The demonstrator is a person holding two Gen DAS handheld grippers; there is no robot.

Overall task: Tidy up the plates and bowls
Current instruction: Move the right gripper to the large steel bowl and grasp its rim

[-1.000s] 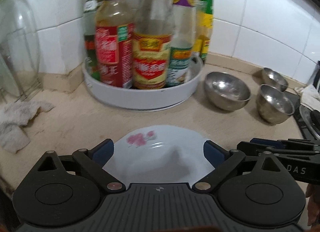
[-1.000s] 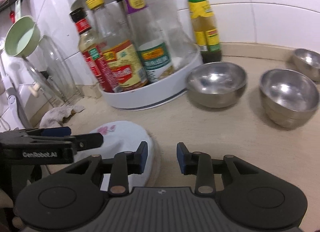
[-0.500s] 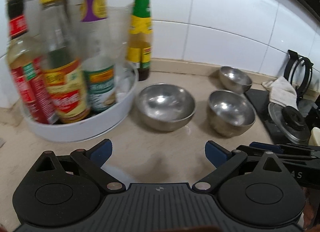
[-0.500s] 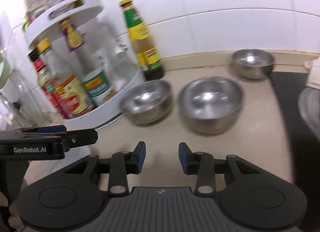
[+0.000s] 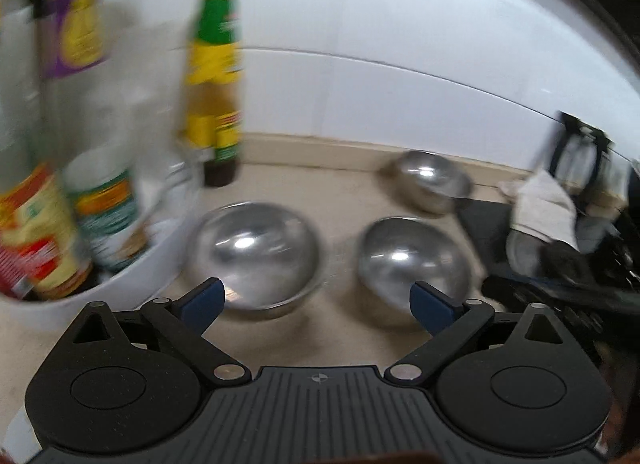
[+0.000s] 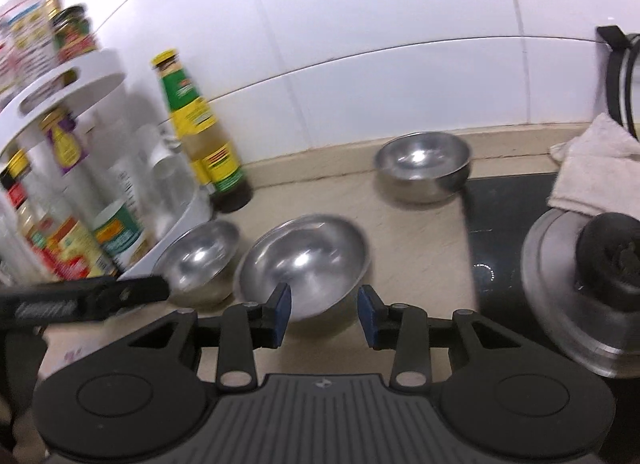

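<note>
From the left wrist, the left gripper (image 5: 316, 300) is seen with its jaws spread wide and nothing between them. Two steel bowls sit on the counter (image 5: 340, 192) just past the fingertips: the left bowl (image 5: 256, 252) touching or nearly touching the white rack (image 5: 168, 248), the middle bowl (image 5: 412, 260) beside it with a narrow gap. A far bowl (image 5: 432, 180) is set further back by the wall, at the edge of the dark stove (image 5: 488, 232). Sauce bottles (blurred) are held in the rack, and a green-labelled bottle (image 5: 216, 76) stands just behind it. A cloth (image 5: 540, 204) lies on the stove.

From the right wrist, the right gripper (image 6: 324, 314) is seen with its jaws partly apart and empty; the near rim of the middle bowl (image 6: 304, 260) shows just beyond the gap, untouched. The left bowl (image 6: 200, 260) lies to its left against the rack (image 6: 184, 216), partly covered by the left gripper's finger (image 6: 120, 296). The far bowl (image 6: 424, 164) rests against the stove (image 6: 500, 216) edge. A metal lid (image 6: 560, 260) with a black knob lies on the stove, the cloth (image 6: 592, 172) behind it
</note>
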